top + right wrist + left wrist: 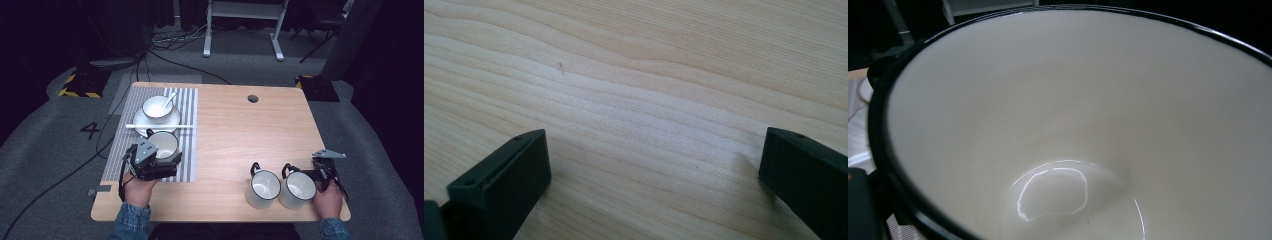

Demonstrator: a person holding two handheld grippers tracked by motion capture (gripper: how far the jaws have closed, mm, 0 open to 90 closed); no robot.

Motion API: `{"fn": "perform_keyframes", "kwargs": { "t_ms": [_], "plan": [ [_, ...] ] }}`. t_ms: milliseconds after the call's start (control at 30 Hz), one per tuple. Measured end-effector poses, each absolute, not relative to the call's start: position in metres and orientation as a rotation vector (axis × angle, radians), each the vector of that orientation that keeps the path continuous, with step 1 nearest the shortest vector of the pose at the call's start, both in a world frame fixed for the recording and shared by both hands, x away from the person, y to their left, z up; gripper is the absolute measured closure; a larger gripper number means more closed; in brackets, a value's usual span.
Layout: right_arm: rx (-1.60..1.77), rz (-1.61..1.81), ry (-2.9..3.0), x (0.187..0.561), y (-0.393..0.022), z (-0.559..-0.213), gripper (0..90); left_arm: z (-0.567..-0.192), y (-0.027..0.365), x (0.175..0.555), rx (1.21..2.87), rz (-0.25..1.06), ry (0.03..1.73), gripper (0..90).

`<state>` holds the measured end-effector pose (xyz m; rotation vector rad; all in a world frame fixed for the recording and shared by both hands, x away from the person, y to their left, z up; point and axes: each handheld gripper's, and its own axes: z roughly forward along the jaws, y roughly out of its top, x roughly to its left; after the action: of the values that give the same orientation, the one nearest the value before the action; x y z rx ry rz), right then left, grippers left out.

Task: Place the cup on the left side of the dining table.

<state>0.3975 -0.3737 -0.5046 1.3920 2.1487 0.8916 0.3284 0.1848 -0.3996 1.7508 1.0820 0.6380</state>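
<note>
White enamel: we see a mug [163, 144] with a dark rim on the striped placemat [187, 127], just in front of the saucer [141, 121] that carries a bowl [157, 107] and spoon [169, 99].
Left gripper [167, 161]: we hold it against the near side of this mug; the left gripper view looks straight into the glossy interior [1083, 125]. We cannot tell how far the jaws stand apart, nor whether they clamp the wall.
Right gripper [654, 165]: jaws stand wide apart over bare wooden table [639, 75], holding nothing; in the high view it rests just right of two more mugs [262, 188] [297, 189].
Risk, slip: we judge the smooth enamel offers little friction, so a shallow bite on the rim lets the mug rotate or drop.
Risk, collision: the chopstick-like rod [160, 126] lies touching or just beside the mug's far side; a forward push could roll it or nudge the saucer.
Risk, mat drag: sliding instead of lifting may bunch the placemat.
Risk, right side: a careless sweep could knock the paired mugs together.
</note>
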Motion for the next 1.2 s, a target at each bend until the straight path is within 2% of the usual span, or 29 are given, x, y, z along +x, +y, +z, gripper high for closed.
{"fn": "perform_keyframes", "kwargs": {
  "t_ms": [233, 467, 833, 1067, 1200],
  "plan": [
    [1.389, 0.892, 2.149, 0.398, -0.374, -0.505, 0.2, -0.399, 0.207, 0.336, 1.753, 0.67, 1.129, 3.4],
    [1.393, 0.892, 2.149, 0.397, -0.374, -0.505, 0.2, -0.415, 0.22, 0.348, 1.793, 0.623, 1.221, 3.4],
    [1.392, 0.892, 2.149, 0.397, -0.374, -0.505, 0.2, -0.444, 0.241, 0.375, 1.779, 0.639, 1.365, 3.4],
    [1.385, 0.892, 2.15, 0.398, -0.374, -0.505, 0.2, -0.46, 0.243, 0.39, 1.803, 0.616, 1.422, 3.4],
    [1.386, 0.892, 2.15, 0.398, -0.374, -0.505, 0.2, -0.464, 0.238, 0.394, 1.835, 0.662, 1.448, 3.3]
  ]
}}
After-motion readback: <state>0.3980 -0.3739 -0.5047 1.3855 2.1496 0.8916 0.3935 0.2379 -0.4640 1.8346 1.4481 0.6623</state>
